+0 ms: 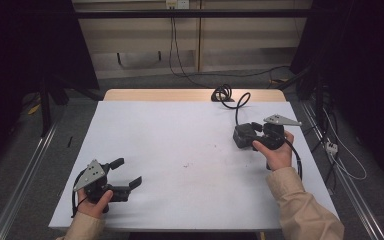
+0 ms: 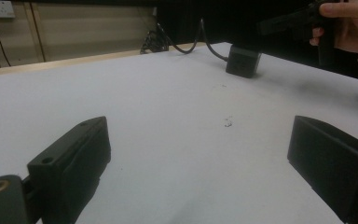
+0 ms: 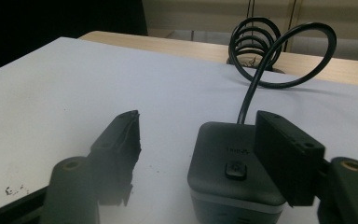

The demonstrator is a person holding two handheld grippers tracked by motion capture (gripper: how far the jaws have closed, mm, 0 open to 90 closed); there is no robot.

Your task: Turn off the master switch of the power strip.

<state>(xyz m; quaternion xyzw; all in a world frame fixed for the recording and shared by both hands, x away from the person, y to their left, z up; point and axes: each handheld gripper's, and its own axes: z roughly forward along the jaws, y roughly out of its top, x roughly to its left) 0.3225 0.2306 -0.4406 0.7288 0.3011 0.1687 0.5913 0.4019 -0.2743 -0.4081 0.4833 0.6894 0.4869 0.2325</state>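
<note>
A small black cube-shaped box [image 1: 240, 139] with a button on top stands on the white table [image 1: 180, 135] at the right. Its black cable [image 1: 229, 96] runs in a loop to the far edge. My right gripper [image 1: 248, 133] is open around the box. In the right gripper view the box [image 3: 223, 158] sits between the jaws of the right gripper [image 3: 198, 119], close against the right jaw and apart from the left one. My left gripper [image 1: 130, 171] is open at the near left, holding nothing. In the left gripper view the left gripper [image 2: 200, 135] points across the table toward the box [image 2: 243, 60].
The cable coil [image 3: 256, 42] lies on the bare wooden strip [image 1: 180, 94] at the table's far edge. A few small dark specks [image 2: 227, 122] mark the table's middle. Metal rails [image 1: 25, 170] and loose floor cables [image 1: 340, 160] flank the table.
</note>
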